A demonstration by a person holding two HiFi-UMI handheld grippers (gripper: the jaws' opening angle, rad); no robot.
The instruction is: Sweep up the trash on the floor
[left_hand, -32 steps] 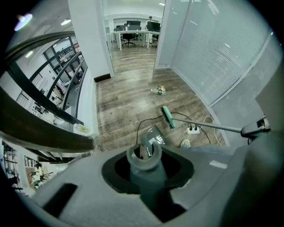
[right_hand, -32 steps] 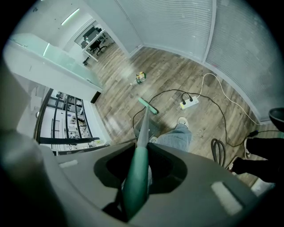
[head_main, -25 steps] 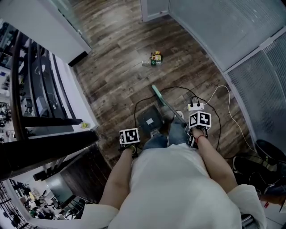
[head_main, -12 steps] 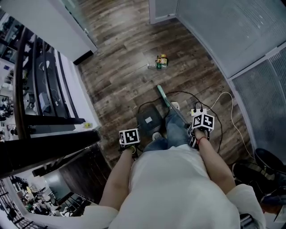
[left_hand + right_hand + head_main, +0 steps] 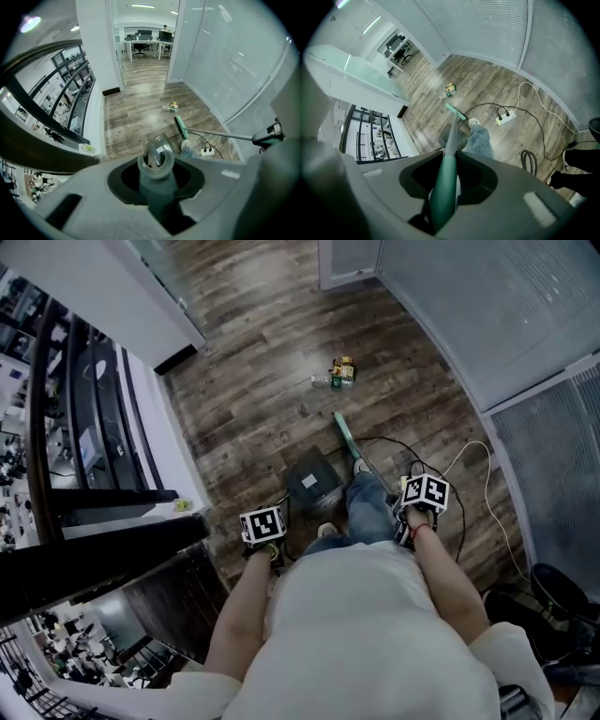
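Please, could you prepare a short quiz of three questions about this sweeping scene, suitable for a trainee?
1. True or false: the right claw is shut on the long green broom handle.
2. What does the left claw hold? A) a mop B) the grey plastic long-handled dustpan C) nothing
3. Short answer: does the green broom head touch the small pile of yellow and green trash on the brown wooden floor, or is it apart from it?

Key: 1 true; 2 B; 3 apart.
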